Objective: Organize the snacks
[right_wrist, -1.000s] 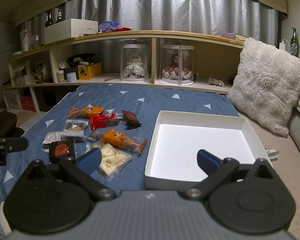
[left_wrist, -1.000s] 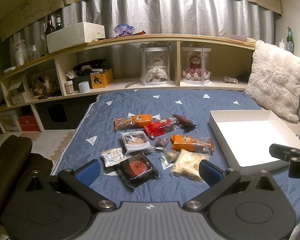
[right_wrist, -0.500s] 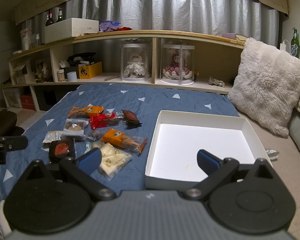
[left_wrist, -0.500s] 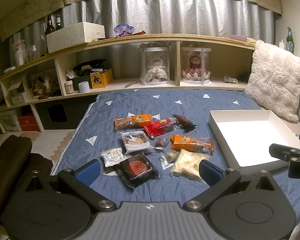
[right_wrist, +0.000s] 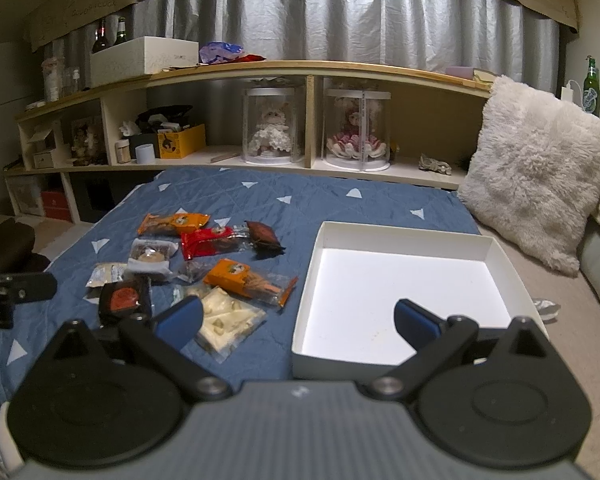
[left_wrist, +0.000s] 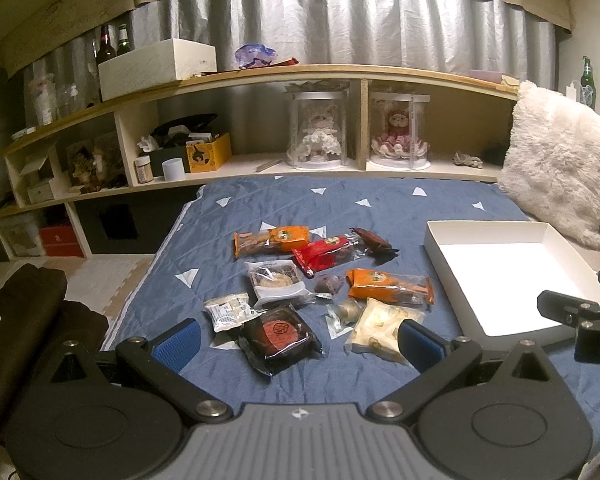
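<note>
Snacks lie in a loose cluster on the blue quilt, left of the white tray, which sits empty near the quilt's right edge with a bare strip of fabric between its left wall and the nearest orange packet. The left gripper hangs low over the near side of the pile, fingers spread wide with nothing between them, the dark round-label packet in the gap's line. The right gripper is likewise spread and empty, straddling the tray's near left corner. Beyond the pile, open quilt runs to the shelf unit.
</note>
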The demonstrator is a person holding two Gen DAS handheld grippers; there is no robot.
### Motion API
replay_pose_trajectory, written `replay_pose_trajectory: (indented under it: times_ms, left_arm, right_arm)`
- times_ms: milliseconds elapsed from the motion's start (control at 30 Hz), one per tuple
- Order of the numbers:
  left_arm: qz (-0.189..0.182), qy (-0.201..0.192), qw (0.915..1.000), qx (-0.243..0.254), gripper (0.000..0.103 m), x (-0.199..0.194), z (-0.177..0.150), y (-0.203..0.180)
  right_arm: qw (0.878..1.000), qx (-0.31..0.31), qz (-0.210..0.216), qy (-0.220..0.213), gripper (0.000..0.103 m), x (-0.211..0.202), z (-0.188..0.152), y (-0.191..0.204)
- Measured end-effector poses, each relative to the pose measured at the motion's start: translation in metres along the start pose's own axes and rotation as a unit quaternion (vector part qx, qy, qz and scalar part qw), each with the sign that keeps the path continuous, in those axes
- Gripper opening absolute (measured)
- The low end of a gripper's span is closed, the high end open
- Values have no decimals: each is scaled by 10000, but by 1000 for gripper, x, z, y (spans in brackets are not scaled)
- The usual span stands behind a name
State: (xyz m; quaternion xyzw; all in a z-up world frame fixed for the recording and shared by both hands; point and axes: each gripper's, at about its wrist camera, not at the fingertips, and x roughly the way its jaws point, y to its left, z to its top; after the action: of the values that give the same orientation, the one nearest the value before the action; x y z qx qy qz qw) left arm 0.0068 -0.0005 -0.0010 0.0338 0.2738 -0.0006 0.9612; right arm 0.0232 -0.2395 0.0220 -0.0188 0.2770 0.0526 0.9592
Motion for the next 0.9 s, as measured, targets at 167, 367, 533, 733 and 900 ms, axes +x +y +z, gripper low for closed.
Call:
replay_pose_trajectory:
  times_ms: [167,367,533,733,900]
  left_arm:
    - [78,102,9999,-101,103,10,-2,3]
    - [209,313,9989,-276,103,26,4,8]
    - [253,490,9977,-389,103,43,12,11]
    - [324,696,9962,-404,103,74,27,19]
    - [347,1073,9924,-500,103,109,29,27]
  right_arm:
    - [9999,-130,97,11,102,6,4,6]
    - [9990,-423,112,-123,102,17,7,14]
    - [9975,-665,224,-113,102,31,12,19]
    - [9957,-761,514,99,102,60,25,25]
    - [9947,-744,665,239,102,96,30,27]
